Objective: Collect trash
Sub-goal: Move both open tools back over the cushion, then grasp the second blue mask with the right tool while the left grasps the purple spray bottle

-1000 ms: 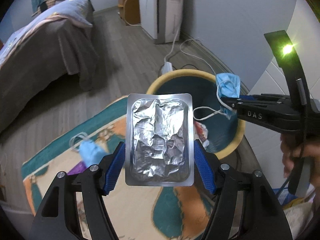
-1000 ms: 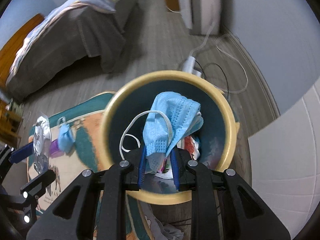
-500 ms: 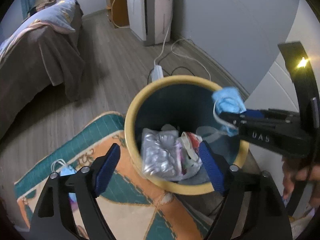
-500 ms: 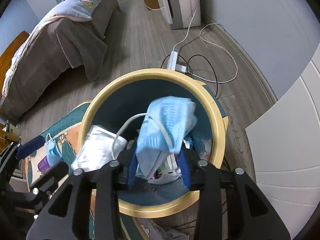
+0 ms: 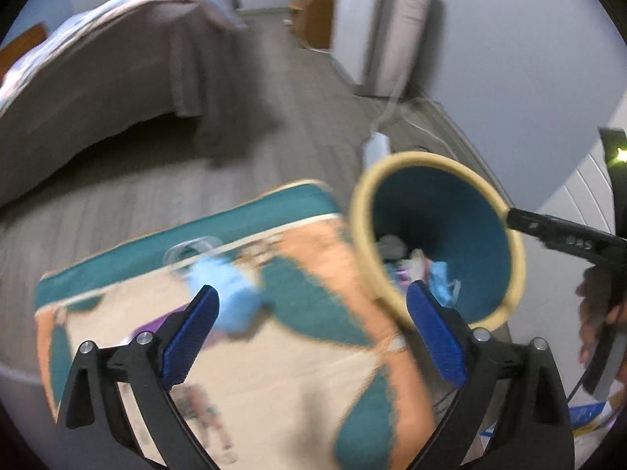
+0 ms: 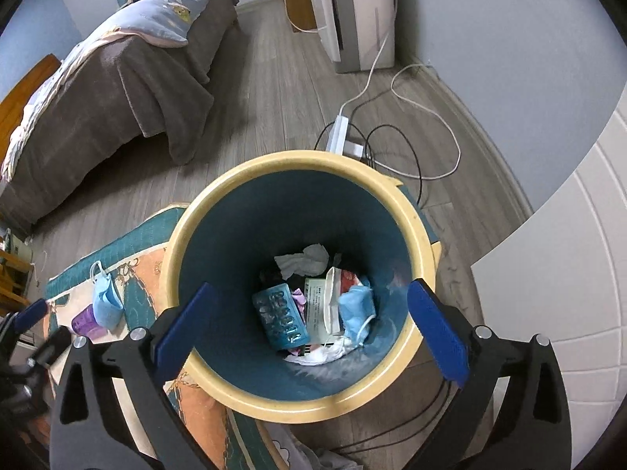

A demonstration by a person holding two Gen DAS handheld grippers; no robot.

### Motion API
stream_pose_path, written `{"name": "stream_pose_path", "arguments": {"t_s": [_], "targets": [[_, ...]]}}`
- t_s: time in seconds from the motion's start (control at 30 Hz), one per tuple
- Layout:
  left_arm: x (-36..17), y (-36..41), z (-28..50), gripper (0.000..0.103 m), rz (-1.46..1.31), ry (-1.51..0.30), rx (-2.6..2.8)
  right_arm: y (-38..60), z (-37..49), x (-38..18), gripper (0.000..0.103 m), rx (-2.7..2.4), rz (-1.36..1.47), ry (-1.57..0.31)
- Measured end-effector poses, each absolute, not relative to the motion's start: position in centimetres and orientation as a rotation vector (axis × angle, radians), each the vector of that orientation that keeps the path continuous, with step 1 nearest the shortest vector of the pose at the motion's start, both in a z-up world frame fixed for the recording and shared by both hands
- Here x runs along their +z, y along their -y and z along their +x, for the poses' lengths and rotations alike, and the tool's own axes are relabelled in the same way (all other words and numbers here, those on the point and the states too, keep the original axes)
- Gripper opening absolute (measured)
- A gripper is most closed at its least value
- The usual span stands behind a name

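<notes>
A yellow-rimmed bin (image 6: 219,376) with a teal inside stands at the rug's edge; it also shows in the left wrist view (image 5: 358,211). In it lie a blue face mask (image 6: 356,305), a blister pack (image 6: 280,319) and crumpled paper (image 6: 303,260). My right gripper (image 6: 309,327) is open and empty above the bin. My left gripper (image 5: 311,333) is open and empty above the rug, left of the bin. Another blue face mask (image 5: 231,293) lies on the rug; it also shows in the right wrist view (image 6: 106,299), next to a purple item (image 6: 84,323).
A patterned teal and orange rug (image 5: 274,372) covers the floor by the bin. A bed (image 6: 102,78) with a brown cover is at the left. A power strip (image 6: 339,133) and cables (image 6: 423,137) lie behind the bin. A white appliance (image 6: 352,8) stands by the wall.
My left gripper let the foil blister pack fall into the bin and swung left over the rug. My right gripper opened and the blue mask fell into the bin.
</notes>
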State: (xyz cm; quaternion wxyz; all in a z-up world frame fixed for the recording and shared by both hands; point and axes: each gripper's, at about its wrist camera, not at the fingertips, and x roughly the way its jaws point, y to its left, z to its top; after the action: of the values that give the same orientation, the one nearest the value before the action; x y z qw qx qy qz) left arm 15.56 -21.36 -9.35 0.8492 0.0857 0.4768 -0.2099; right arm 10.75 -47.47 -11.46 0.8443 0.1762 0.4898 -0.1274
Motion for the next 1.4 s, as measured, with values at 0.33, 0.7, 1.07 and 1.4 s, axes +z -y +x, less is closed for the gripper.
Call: {"name": "stream_pose_path", "arguments": {"t_s": [0.33,0.7,1.07,1.4], "targets": [[-7.4,9.6,12.6,0.097,0.200,-0.929,-0.244,39.5,10.4,-8.9,0.097,-0.251,0.334,-1.034],[-10.3,4.5,11.6,0.097,0.234,-0.942,-0.255,30.8,13.0,-11.6,0.097,-0.111,0.276,-1.084],[-14.0,3.5,15.0,0.097,0.211,-0.992,-0.326,25.0,17.6,-14.8,0.097,-0.028,0.097,-1.132],[-16.3,5.9,17.4,0.097,0.294,-0.959,-0.425,23.6,20.5,-17.2,0.097,0.039,0.075,-1.168]]}}
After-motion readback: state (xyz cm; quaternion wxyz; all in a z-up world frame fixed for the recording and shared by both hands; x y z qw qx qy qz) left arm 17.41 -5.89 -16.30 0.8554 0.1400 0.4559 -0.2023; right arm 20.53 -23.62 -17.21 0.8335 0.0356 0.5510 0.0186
